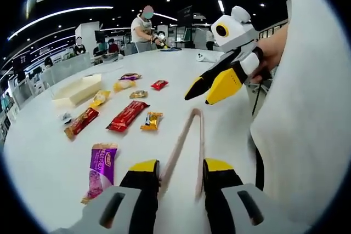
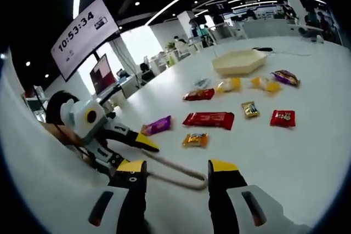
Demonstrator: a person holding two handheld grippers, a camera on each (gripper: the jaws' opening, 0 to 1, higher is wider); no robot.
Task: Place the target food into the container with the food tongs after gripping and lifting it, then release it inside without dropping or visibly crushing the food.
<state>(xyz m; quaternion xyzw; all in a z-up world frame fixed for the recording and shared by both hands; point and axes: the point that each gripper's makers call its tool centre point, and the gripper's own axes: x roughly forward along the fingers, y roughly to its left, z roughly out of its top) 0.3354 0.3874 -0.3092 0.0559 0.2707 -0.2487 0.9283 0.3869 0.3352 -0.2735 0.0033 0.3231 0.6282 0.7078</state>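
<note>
The pinkish food tongs [image 1: 186, 141] lie along the white table [image 1: 49, 152], and their two arms meet at the far end. My left gripper [image 1: 181, 165] is shut on the tongs, one jaw against each arm. In the right gripper view the left gripper [image 2: 140, 152] holds the tongs [image 2: 181, 178] low on the left. My right gripper [image 2: 176, 167] is open, hovering with nothing in it just behind the tongs' closed end. It also shows in the left gripper view as the right gripper [image 1: 198, 98], above the tongs' far tip. A cream container [image 1: 77, 89] [image 2: 238, 61] stands at the far side.
Wrapped snacks are scattered between me and the container: a purple packet [image 1: 102, 165] [image 2: 157, 125], a long red bar [image 1: 127, 116] [image 2: 208, 119], a small orange pack [image 1: 152, 120] [image 2: 196, 139], a small red pack [image 1: 159, 84] [image 2: 283, 117]. People work at far tables.
</note>
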